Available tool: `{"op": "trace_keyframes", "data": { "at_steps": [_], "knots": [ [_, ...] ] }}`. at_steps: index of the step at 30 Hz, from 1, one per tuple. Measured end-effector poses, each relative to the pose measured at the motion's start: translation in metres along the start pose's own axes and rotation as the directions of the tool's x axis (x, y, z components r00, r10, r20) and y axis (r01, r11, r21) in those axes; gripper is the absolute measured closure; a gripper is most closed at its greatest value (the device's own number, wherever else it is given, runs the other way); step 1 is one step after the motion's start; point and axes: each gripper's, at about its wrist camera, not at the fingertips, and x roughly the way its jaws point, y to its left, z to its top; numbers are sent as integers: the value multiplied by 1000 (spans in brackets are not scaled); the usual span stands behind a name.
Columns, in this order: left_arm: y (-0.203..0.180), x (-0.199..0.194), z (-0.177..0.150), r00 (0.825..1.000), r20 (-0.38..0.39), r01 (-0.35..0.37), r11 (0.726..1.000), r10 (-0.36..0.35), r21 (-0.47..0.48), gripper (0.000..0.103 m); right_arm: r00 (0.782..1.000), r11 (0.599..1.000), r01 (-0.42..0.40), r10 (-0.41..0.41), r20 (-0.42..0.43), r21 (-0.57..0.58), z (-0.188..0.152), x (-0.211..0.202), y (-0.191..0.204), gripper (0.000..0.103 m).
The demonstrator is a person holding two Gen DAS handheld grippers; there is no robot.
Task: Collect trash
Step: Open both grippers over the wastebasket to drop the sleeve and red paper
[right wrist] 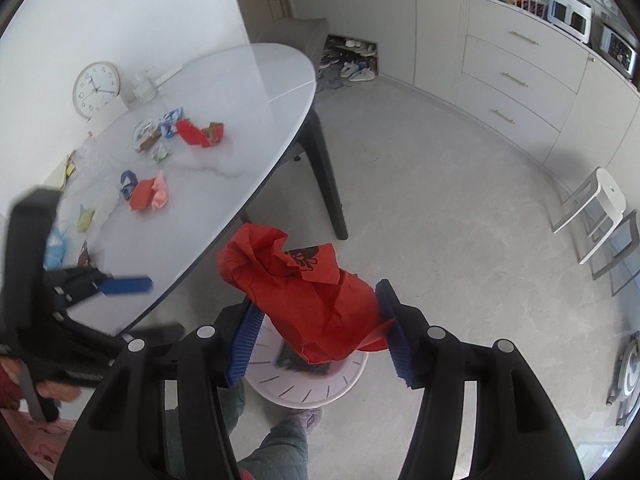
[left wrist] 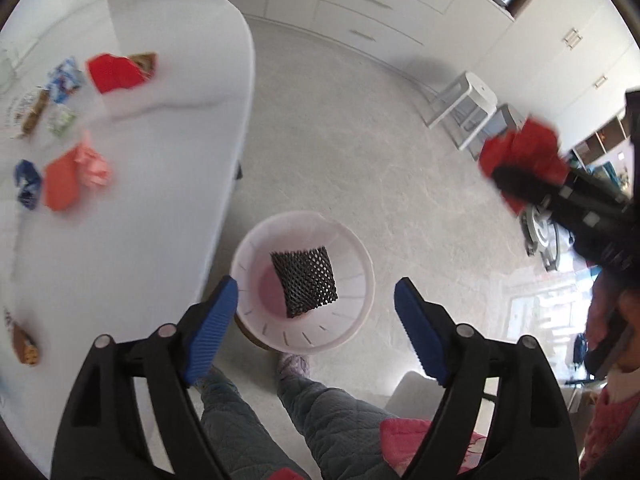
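Note:
My right gripper (right wrist: pixel 318 328) is shut on a crumpled red paper (right wrist: pixel 308 292) and holds it just above the white trash bin (right wrist: pixel 340 388) on the floor. In the left wrist view the red paper (left wrist: pixel 520 152) and right gripper appear at the right, above the floor. My left gripper (left wrist: pixel 316 308) is open and empty, above the white bin (left wrist: pixel 360 272), which holds a black mesh piece (left wrist: pixel 306 282). Several wrappers lie on the white table (left wrist: pixel 160 184): a red one (left wrist: pixel 112 74), an orange one (left wrist: pixel 60 184), a pink one (left wrist: pixel 94 162) and a blue one (left wrist: pixel 28 184).
The table's edge runs beside the bin, with a black table leg (right wrist: pixel 328 176) behind it. A white step stool (right wrist: pixel 600 208) stands near the cabinets (right wrist: pixel 516 76). A clock (right wrist: pixel 96 88) leans at the table's back. The person's legs (left wrist: pixel 312 412) are below the grippers.

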Motion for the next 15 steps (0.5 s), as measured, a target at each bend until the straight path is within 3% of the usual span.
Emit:
{"op": "trace_keyframes", "data": {
  "at_steps": [6,10,15],
  "knots": [
    [42,-75,-14,984,111,-131,987,140,-88,12,996,997,-55,51,-74,-47,-16,31,21,42],
    [75,-112,-32,968,133,-186,964,213,-190,11,990,998,-16,7,-139,-63,-25,56,30,14],
    [114,-148,-56,947,137,-240,923,290,-300,11,991,999,14,-19,-132,-43,-17,49,31,10]
  ]
}}
